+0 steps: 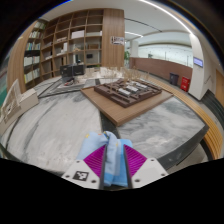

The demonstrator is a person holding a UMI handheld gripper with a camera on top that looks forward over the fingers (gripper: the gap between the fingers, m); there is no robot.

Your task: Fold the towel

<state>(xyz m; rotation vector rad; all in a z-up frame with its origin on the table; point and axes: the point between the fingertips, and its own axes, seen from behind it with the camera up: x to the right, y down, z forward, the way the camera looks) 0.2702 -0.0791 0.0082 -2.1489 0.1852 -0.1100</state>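
Note:
My gripper (112, 160) is shut on a light blue towel (112, 157). The cloth is bunched in a narrow strip between the two magenta pads (97, 160) and hangs down past the fingers. The gripper holds it lifted above a white marbled table (70, 120). The rest of the towel is hidden below the fingers.
A brown wooden board (125, 105) with a dark tray (130, 92) on it lies beyond the fingers on the table. Tall wooden shelves (75, 40) stand at the back, with office desks and a red bin (185, 84) further off.

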